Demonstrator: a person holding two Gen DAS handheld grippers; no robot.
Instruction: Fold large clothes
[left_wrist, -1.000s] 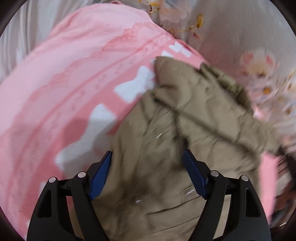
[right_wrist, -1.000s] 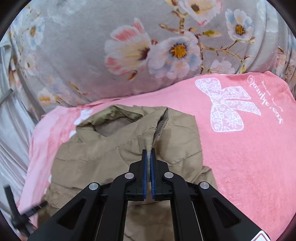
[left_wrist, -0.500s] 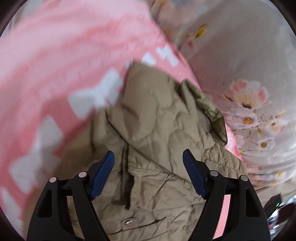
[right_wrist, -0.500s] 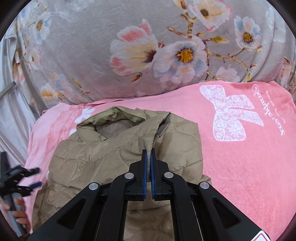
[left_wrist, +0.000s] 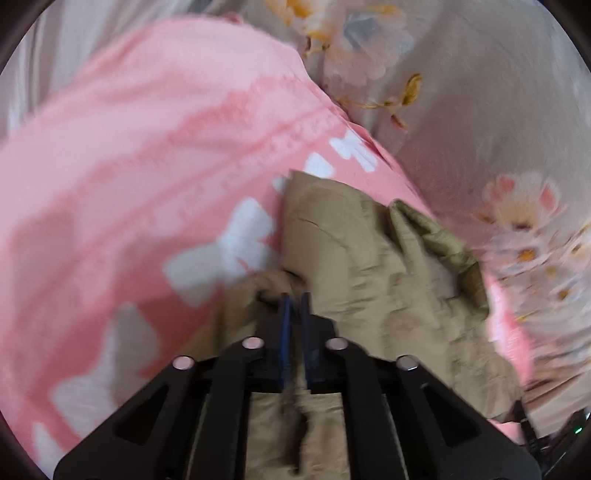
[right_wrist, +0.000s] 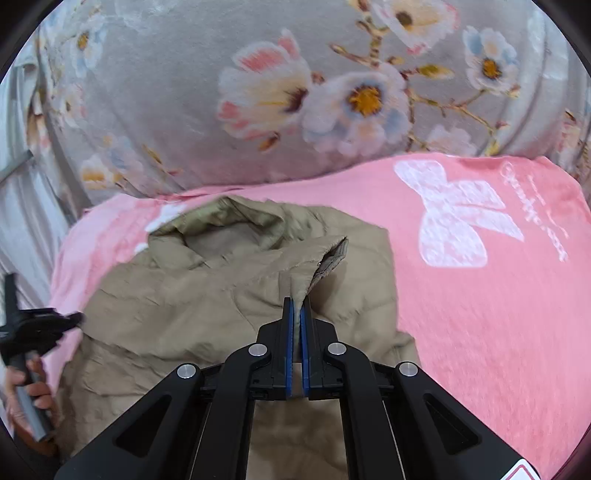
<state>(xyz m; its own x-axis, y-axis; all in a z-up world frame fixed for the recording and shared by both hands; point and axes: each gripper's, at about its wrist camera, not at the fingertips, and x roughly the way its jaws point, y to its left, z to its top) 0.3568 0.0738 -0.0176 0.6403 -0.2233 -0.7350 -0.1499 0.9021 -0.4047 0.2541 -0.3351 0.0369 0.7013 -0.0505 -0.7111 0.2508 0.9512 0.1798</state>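
On pink blanket (right_wrist: 480, 332) lies your khaki jacket (right_wrist: 207, 314). Your right gripper (right_wrist: 296, 314) pinches its front edge; your left gripper (left_wrist: 294, 306), jaws just closed, clamps jacket fold.

A pink blanket (right_wrist: 480, 314) with white lace-patterned bows covers the surface. Behind it lies grey floral bedding (right_wrist: 258, 92) printed with pink and white blossoms. At the left edge hangs pale, pleated fabric (right_wrist: 22, 221), possibly a curtain. Lighting is soft and even.
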